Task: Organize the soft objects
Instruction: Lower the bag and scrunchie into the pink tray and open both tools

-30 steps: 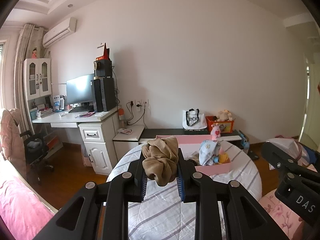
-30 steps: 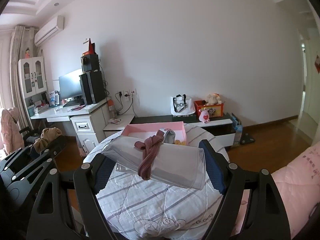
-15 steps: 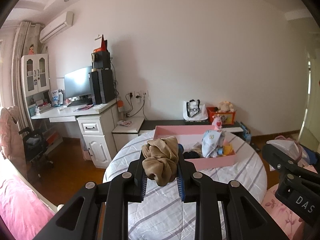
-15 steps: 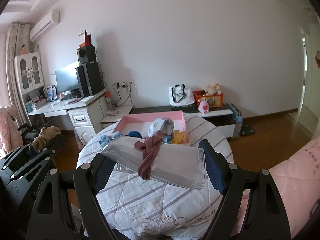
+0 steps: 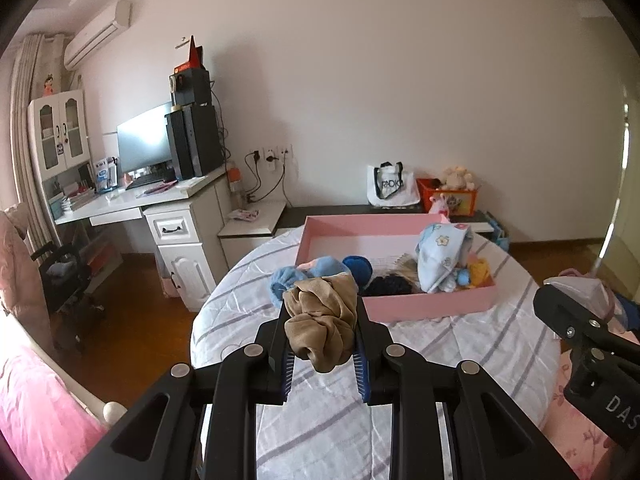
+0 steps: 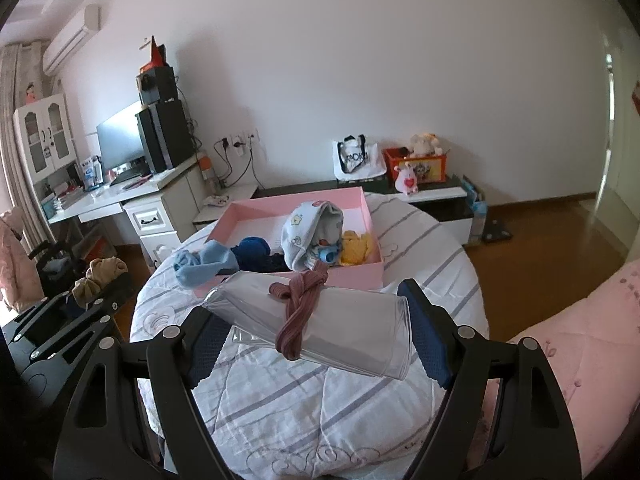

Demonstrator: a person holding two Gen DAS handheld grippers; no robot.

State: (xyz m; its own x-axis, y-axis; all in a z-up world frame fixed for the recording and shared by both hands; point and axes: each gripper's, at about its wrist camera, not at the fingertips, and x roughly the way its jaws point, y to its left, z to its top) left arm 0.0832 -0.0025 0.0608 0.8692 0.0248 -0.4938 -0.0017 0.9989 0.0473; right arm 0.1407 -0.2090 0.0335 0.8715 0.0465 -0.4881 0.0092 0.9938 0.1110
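My left gripper (image 5: 322, 320) is shut on a tan scrunchie (image 5: 322, 324), held above the striped round bed (image 5: 460, 344). In the right wrist view that gripper (image 6: 86, 300) shows at the left with the tan scrunchie (image 6: 100, 276) in it. My right gripper (image 6: 316, 320) is shut on a clear plastic cylinder (image 6: 344, 328) lying crosswise, with a mauve hair band (image 6: 298, 312) wrapped around it. Beyond both sits a pink tray (image 5: 432, 304) (image 6: 360, 276) holding a blue patterned cloth (image 5: 440, 256) (image 6: 308, 232), a light blue scrunchie (image 6: 204, 264), dark blue, black and yellow soft items.
A white desk (image 5: 132, 204) with a monitor and speakers stands at the left, by a chair (image 5: 60, 280). A low dark cabinet (image 6: 432, 196) along the wall carries a tote bag and plush toys. Pink bedding (image 6: 580, 344) lies at the right, wood floor around the bed.
Both grippers have moved toward the bed and tilted down, so the pink tray and its contents look closer and fuller in view. Both grips are unchanged.
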